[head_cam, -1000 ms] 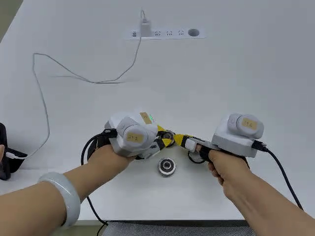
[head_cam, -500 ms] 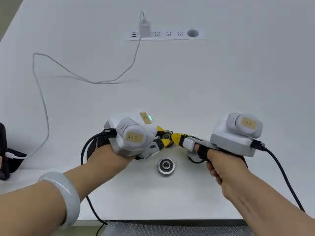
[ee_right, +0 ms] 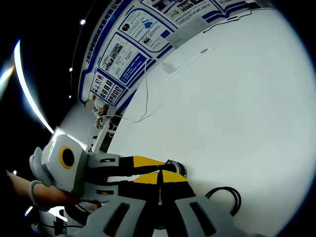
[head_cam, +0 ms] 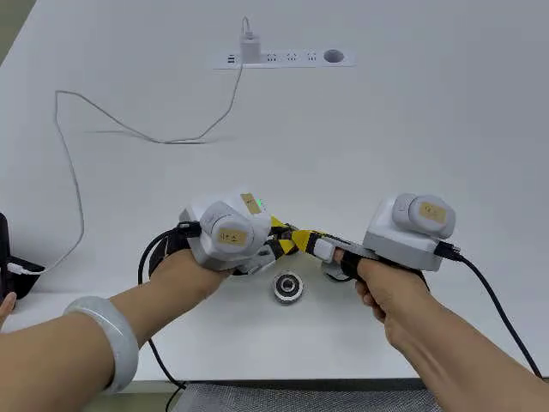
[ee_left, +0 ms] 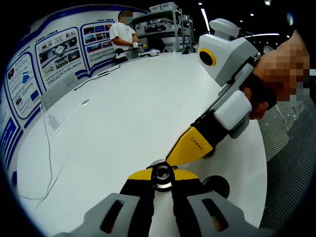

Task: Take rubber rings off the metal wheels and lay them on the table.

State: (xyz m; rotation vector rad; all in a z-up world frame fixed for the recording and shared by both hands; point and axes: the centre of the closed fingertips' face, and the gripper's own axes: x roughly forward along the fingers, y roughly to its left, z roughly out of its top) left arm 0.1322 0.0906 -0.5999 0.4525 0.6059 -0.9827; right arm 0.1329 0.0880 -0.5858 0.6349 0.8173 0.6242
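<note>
Left gripper [ee_left: 161,173], nearest the person, has its yellow-tipped jaws clamped on a small metal wheel [ee_left: 162,178], held just above the white table [head_cam: 412,129]. Right gripper [ee_right: 160,177] comes in from the other side with its jaws pressed together, their tips touching the rim of that same wheel; I cannot tell whether any rubber is pinched between them. On the table just on the near side of the tips, a second metal wheel [head_cam: 289,287] lies flat, dark around its rim. A thin black rubber ring [ee_right: 237,195] lies loose on the table under the right gripper. Farther out, a white cable [head_cam: 73,172] trails across the table to a charger [head_cam: 250,43] plugged into a white power strip [head_cam: 283,58] by the far edge.
</note>
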